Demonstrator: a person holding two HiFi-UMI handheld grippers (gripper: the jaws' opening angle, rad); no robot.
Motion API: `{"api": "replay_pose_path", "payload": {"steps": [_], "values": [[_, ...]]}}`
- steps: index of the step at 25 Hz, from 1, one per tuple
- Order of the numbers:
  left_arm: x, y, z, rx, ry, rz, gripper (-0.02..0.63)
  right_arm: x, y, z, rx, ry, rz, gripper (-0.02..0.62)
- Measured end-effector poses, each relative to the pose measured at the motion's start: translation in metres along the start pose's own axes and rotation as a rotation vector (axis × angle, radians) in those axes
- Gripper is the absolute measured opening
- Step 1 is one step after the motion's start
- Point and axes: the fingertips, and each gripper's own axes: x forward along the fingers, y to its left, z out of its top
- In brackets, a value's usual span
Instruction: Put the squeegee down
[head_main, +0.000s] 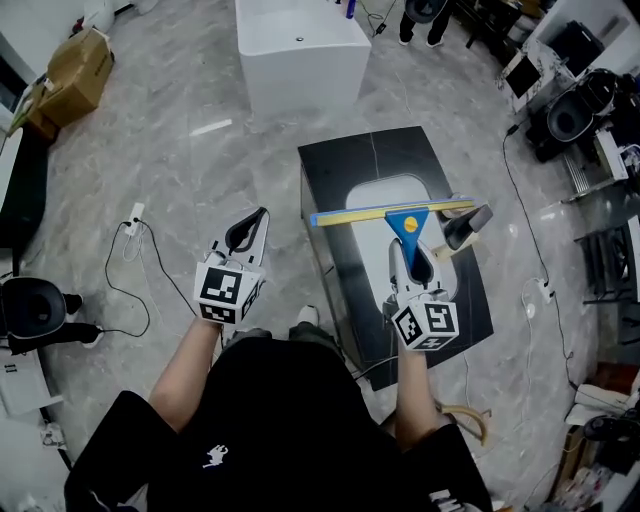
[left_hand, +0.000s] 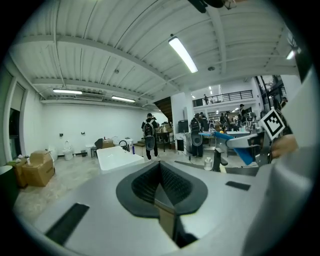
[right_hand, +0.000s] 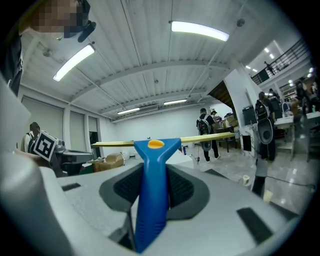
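Squeegee (head_main: 405, 222) pinched by blue handle in right gripper (head_main: 417, 265), over black counter (head_main: 345, 165) at white basin (head_main: 372, 195). Handle runs along jaws, blade crosswise just ahead. Left gripper (head_main: 247, 235) pressed together, empty, well apart beside counter.

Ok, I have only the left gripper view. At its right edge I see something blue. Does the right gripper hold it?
Observer: Yes. The right gripper has its fingers closed on the blue handle of the squeegee.
Operator: And where is the blade now?
Observer: The yellow blade lies crosswise above the pale basin in the black cabinet top. As far as I can see, it is not yet put down.
Operator: Is anything close to it?
Observer: A black faucet stands just beside the right end of the blade.
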Motion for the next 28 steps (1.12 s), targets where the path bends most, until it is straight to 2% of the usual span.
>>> {"api": "replay_pose_path", "payload": {"steps": [7,14,28], "values": [[0.025,0.003,0.003,-0.007,0.018,0.013,0.003,0.021,-0.019,-0.01,0.019,0.035,0.012,0.129],[0.046,0.015,-0.003,-0.023,0.028,-0.011,0.003,0.044,-0.021,-0.008,0.014,0.057,0.002,0.129],[0.142,0.086,-0.003,-0.004,0.029,-0.14,0.003,0.126,-0.04,-0.004,0.021,0.07,-0.146,0.13]]}}
